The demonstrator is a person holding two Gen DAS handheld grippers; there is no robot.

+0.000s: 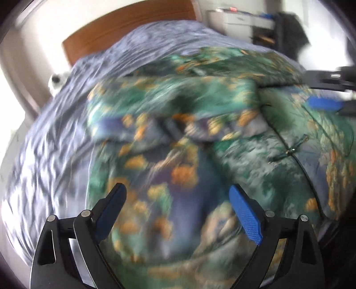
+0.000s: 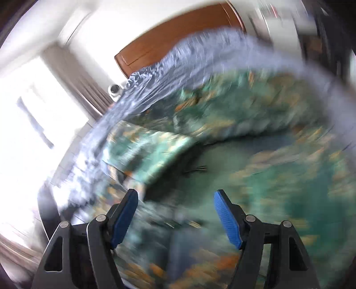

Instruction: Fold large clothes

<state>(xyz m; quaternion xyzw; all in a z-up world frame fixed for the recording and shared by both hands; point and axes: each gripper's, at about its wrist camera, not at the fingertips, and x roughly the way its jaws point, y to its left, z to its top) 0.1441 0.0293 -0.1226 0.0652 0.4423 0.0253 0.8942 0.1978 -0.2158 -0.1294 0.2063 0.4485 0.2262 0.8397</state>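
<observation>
A large green garment (image 1: 182, 124) printed with orange and blue patches lies crumpled on the bed; a dark seam with a small tie runs down its right part. My left gripper (image 1: 178, 195) hangs just above it, jaws wide apart, nothing between the blue pads. The right gripper (image 1: 324, 104) shows at the right edge of the left wrist view, over the garment's far right side. In the blurred right wrist view, my right gripper (image 2: 175, 200) is open above the same garment (image 2: 255, 160), a raised fold of cloth ahead of it.
The garment rests on a wrinkled blue-grey bedsheet (image 1: 57, 142). A brown wooden headboard (image 1: 124, 29) stands at the far end. A white cabinet (image 1: 242, 20) and a dark object (image 1: 289, 29) sit at the back right. A bright window with curtains (image 2: 40, 124) is at the left.
</observation>
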